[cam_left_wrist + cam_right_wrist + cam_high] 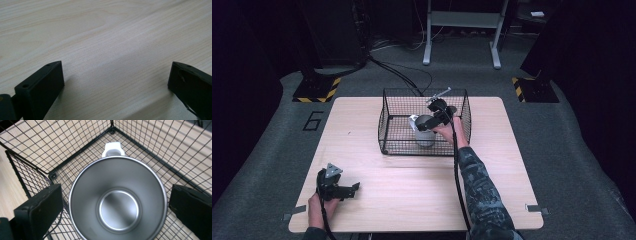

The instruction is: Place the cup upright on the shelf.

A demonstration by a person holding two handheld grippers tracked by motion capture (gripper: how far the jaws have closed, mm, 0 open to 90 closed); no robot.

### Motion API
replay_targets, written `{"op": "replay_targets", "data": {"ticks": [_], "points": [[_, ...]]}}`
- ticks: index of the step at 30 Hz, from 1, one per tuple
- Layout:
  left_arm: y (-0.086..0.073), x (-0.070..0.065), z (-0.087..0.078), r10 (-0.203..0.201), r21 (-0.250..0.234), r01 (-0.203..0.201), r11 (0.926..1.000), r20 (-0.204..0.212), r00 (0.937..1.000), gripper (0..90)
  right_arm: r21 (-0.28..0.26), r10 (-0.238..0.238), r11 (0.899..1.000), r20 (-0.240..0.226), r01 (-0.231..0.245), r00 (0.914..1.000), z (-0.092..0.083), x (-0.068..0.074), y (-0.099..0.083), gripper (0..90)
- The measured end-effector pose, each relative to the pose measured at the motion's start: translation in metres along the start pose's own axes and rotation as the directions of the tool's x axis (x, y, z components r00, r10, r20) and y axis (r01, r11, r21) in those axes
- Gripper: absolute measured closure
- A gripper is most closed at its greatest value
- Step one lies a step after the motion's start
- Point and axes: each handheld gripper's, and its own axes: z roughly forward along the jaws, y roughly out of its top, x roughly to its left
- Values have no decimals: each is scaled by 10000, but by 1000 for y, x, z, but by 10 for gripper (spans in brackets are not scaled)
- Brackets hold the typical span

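On the wooden table (412, 175), a shiny steel cup (117, 200) stands upright between the right tool's (115, 205) wide-apart jaws, ungripped

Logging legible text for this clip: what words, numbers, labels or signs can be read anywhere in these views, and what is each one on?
"6": a large dark numeral on the grey floor, just off the table's far-left corner.
Yellow-and-black hazard stripes, no lettering, edge the stand bases on the floor behind the table.
No marking is readable on the metal cup, the wire basket or the left gripper and right gripper.
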Motion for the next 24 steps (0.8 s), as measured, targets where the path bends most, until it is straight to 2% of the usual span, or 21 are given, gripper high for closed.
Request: {"op": "replay_targets", "data": {"ticks": [9,10,13,15,16,21,24], "points": [[0,0,0,-2,-3,2,10000,-2,10000,4,-767,-250,9967,203,264,9995,-34,12,0,0],[0,0,0,-1,-2,1,10000,-2,10000,4,-792,-101,9968,242,120,9997,-44,17,-2,0],[0,0,0,2,-2,-2,10000,-3,10000,4,-1021,-512,9932,424,553,9978,-56,21,-6,0],[0,0,0,2,1,-2,10000,0,10000,4,-1128,-433,9925,444,481,9981,-66,26,-9,0],[0,0,0,-1,-2,1,10000,-2,10000,4,-1250,-601,9900,468,655,9971,-70,27,-11,0],[0,0,0,-6,-3,6,10000,-7,10000,4,-1462,-712,9861,551,786,9959,-86,36,-21,0],[0,0,0,37,-55,-37,10000,-38,10000,4,-1607,-828,9826,667,926,9943,-100,44,-33,0]]}}
